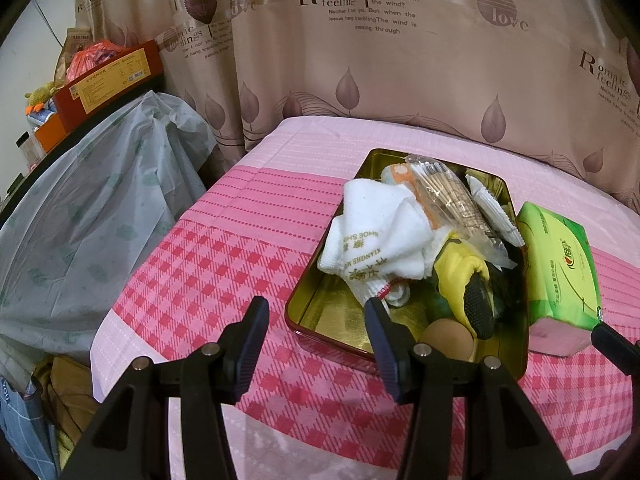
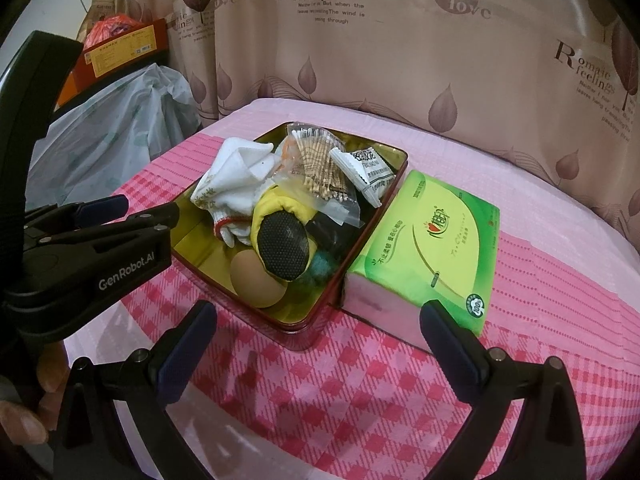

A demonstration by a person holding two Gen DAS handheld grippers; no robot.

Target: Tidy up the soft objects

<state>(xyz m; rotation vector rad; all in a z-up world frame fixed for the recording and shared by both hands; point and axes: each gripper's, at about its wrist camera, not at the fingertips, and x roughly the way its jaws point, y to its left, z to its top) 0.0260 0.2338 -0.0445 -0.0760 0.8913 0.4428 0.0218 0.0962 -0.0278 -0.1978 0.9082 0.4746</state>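
A gold-lined metal tin [image 1: 316, 300] [image 2: 192, 248] stands on the pink checked cloth. In it lie a white cloth [image 1: 372, 232] [image 2: 236, 176], a yellow-and-black glove [image 1: 464, 280] [image 2: 284, 236], a bag of cotton swabs [image 1: 444, 196] [image 2: 320, 164], a white sachet [image 2: 364, 172], a tan egg-shaped thing [image 2: 256, 280] [image 1: 444, 336] and something green. A green tissue pack [image 1: 560, 264] [image 2: 428, 240] lies against the tin's right side. My left gripper [image 1: 316, 336] is open at the tin's near left corner; it also shows in the right wrist view [image 2: 136, 208]. My right gripper [image 2: 320, 340] is open and empty, in front of the tin and tissue pack.
A patterned curtain [image 1: 360, 60] hangs behind the table. To the left, a plastic-covered piece of furniture [image 1: 100, 200] carries a red box [image 1: 108, 80] and clutter. The table's left edge [image 1: 108, 320] drops off near my left gripper.
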